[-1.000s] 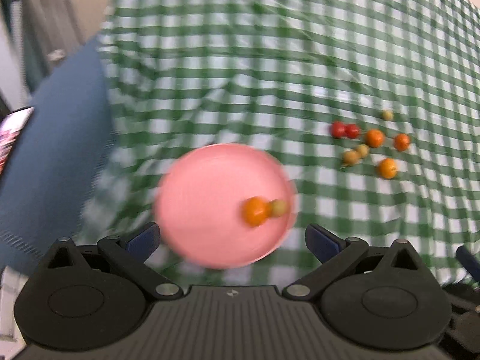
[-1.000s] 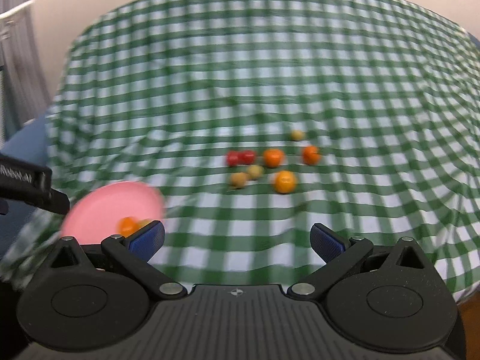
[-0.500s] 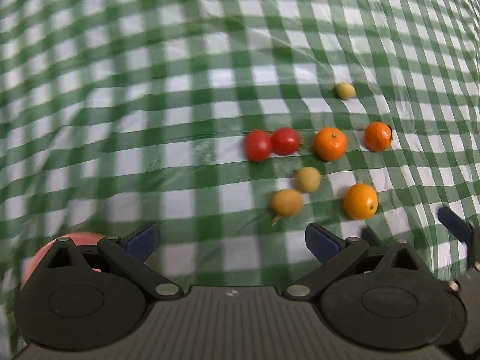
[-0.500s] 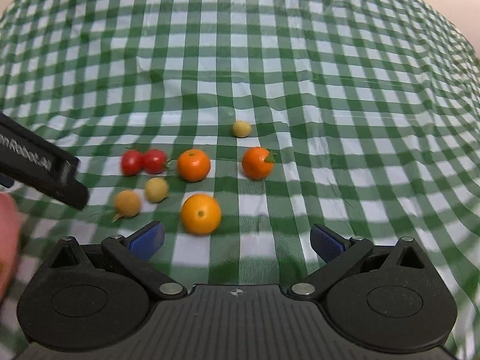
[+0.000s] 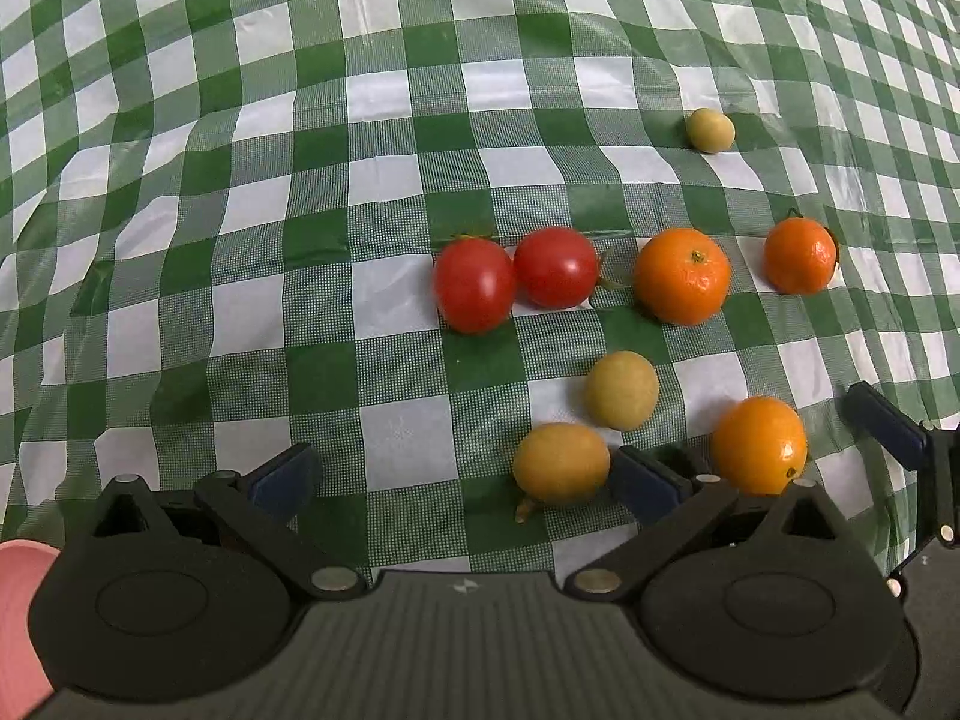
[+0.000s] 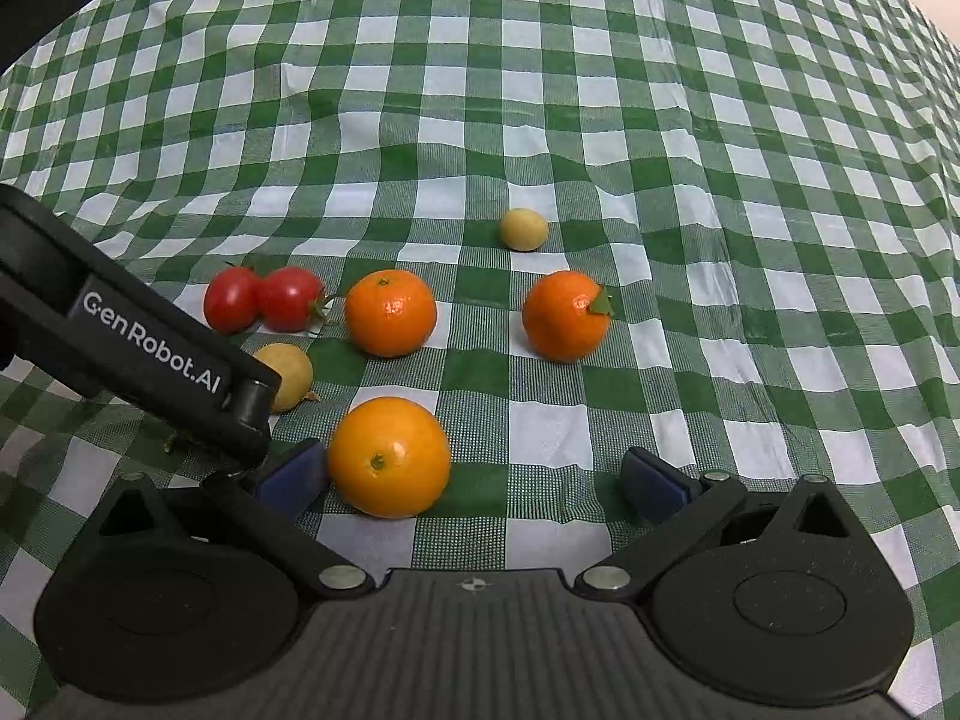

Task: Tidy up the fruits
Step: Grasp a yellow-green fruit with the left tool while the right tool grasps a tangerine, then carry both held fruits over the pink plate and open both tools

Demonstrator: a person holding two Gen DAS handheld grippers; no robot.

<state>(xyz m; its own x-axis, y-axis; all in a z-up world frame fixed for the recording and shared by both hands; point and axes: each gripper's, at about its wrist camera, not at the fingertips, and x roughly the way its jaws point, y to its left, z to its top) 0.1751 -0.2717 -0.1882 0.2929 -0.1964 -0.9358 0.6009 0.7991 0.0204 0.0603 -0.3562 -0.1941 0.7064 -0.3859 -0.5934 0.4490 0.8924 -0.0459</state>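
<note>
Several fruits lie on the green checked cloth [image 5: 390, 192]. Two red tomatoes [image 5: 474, 285] [image 5: 555, 267] touch each other, with two mandarins [image 5: 681, 276] [image 5: 800, 255] to their right. Closer in are a pale yellow fruit [image 5: 622, 390], a deeper yellow fruit [image 5: 561, 463] and an orange [image 5: 759, 444]. My left gripper [image 5: 465, 480] is open, and the deeper yellow fruit sits just inside its right finger. My right gripper [image 6: 474, 480] is open around the orange [image 6: 389, 456], which lies near its left finger. The left gripper's body [image 6: 150, 348] partly hides a yellow fruit [image 6: 288, 375].
A small yellow fruit [image 5: 710, 130] lies apart at the back. A pink plate's edge [image 5: 18, 618] shows at the bottom left of the left wrist view. The right gripper's finger [image 5: 882, 426] pokes in beside the orange. The cloth is wrinkled.
Both grippers have moved forward and down onto the fruit cluster. The pink plate with its two fruits has slid out to the left. Both grippers have stayed open.
</note>
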